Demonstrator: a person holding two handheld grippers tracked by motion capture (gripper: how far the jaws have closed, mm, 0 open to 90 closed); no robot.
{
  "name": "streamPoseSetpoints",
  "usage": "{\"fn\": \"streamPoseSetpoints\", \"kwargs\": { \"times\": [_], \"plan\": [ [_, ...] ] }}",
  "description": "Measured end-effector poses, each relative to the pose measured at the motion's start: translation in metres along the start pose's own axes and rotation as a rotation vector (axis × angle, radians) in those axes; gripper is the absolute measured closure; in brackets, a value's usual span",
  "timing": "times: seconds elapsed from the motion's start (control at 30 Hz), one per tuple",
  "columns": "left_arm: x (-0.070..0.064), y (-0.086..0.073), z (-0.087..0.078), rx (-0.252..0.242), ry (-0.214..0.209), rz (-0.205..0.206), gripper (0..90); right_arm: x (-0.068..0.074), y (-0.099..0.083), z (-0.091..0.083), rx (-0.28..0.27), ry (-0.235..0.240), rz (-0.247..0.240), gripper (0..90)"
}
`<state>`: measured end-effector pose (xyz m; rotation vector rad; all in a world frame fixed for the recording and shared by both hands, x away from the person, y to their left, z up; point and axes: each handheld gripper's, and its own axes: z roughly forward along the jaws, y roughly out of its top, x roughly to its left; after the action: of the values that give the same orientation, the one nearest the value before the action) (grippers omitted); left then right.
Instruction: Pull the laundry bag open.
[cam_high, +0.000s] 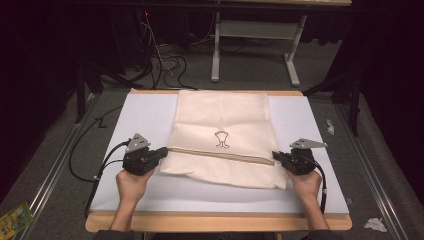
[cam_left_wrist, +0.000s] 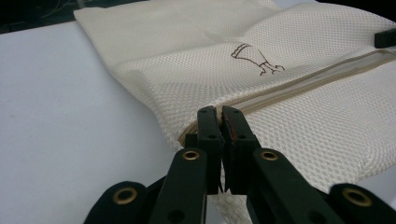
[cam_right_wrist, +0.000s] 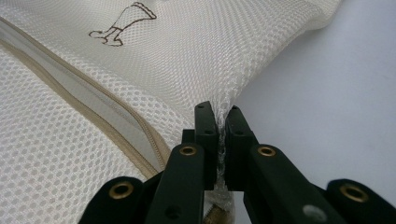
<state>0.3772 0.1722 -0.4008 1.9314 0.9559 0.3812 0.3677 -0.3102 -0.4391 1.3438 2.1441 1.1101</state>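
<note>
mesh bag (cam_high: 222, 135) flat on white table (cam_high: 140, 120) | left tool (cam_left_wrist: 219, 122), right tool (cam_right_wrist: 217, 119) each clamped on bag's side edges at zipper (cam_high: 220, 154) | risk: thin mesh slipping out if pulled unevenly

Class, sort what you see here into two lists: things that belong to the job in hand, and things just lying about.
In the job:
mesh bag, pinched at both side edges
its zip
left gripper
right gripper
white board under the bag

Lying about:
green packet on the floor
crumpled paper
cables
table frame behind
</note>
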Motion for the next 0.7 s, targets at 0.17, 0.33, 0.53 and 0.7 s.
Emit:
{"fn": "streamPoseSetpoints", "kwargs": {
  "times": [0.17, 0.33, 0.53, 0.7],
  "plan": [
    [0.0008, -0.0025, 0.0000, 0.000, -0.003, 0.000, 87.2, 0.0005, 0.0010, 0.0017, 0.012, -0.004, -0.006, 88.0],
    [0.0048, -0.0054, 0.0003, 0.004, -0.005, -0.011, 87.2, -0.0012, 0.0026, 0.0006, 0.003, -0.022, -0.016, 88.1],
    [0.0059, -0.0064, -0.0049, 0.003, 0.008, -0.003, 87.2, 0.0002, 0.0038, 0.0004, 0.001, -0.025, -0.018, 88.1],
    [0.0067, -0.0096, -0.0034, 0.009, 0.003, -0.005, 87.2, -0.0014, 0.0047, -0.0006, 0.000, -0.026, -0.022, 88.1]
  ]
}}
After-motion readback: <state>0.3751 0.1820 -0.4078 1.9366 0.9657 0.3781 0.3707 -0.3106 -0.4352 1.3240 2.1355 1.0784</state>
